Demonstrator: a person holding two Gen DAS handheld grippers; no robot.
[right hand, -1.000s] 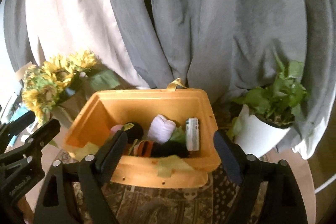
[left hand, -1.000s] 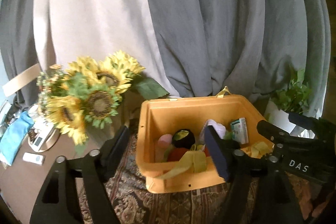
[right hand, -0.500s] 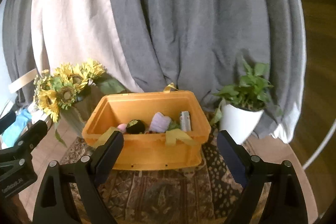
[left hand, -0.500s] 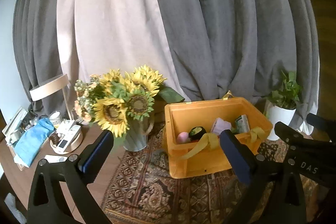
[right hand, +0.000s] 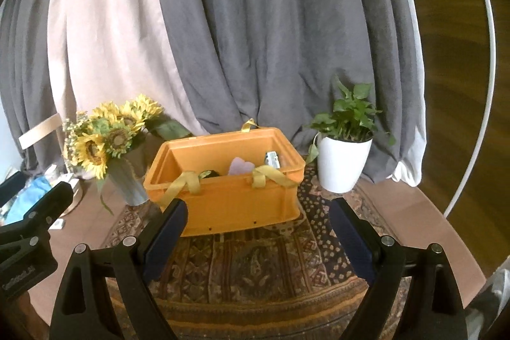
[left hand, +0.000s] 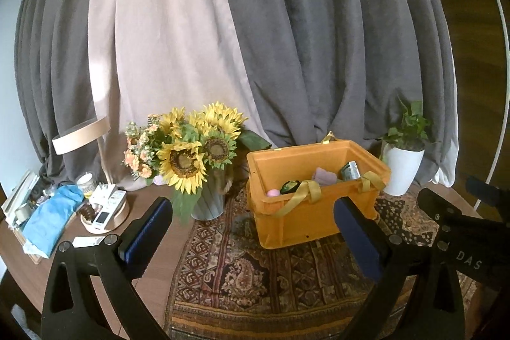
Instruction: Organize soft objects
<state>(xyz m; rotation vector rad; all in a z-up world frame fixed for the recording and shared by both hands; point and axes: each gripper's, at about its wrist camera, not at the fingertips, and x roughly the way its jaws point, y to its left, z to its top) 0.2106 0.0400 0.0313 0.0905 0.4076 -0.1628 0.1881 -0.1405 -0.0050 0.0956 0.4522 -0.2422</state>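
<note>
Orange plastic crate (right hand: pixel 229 199) w/ yellow fabric strap handles (right hand: pixel 188 182) sits on patterned rug (right hand: pixel 255 260). Inside the crate: lilac plush (right hand: pixel 240 166), pink ball (left hand: pixel 273 192), dark round toy (left hand: pixel 289 186); prob light, squashy, so pinch mid-body. Left gripper (left hand: pixel 255 239) & right gripper (right hand: pixel 258 239) both spread wide, holding nothing, in front of the crate.

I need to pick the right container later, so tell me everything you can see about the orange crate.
The orange crate is a rectangular open-topped bin, plastic by its look, with a thick rolled rim. It stands upright on the patterned rug, between the sunflower vase and the white plant pot. Yellow fabric straps drape over its front rim. Inside lie soft items, among them a pale lilac one. Neither gripper touches it.
</note>
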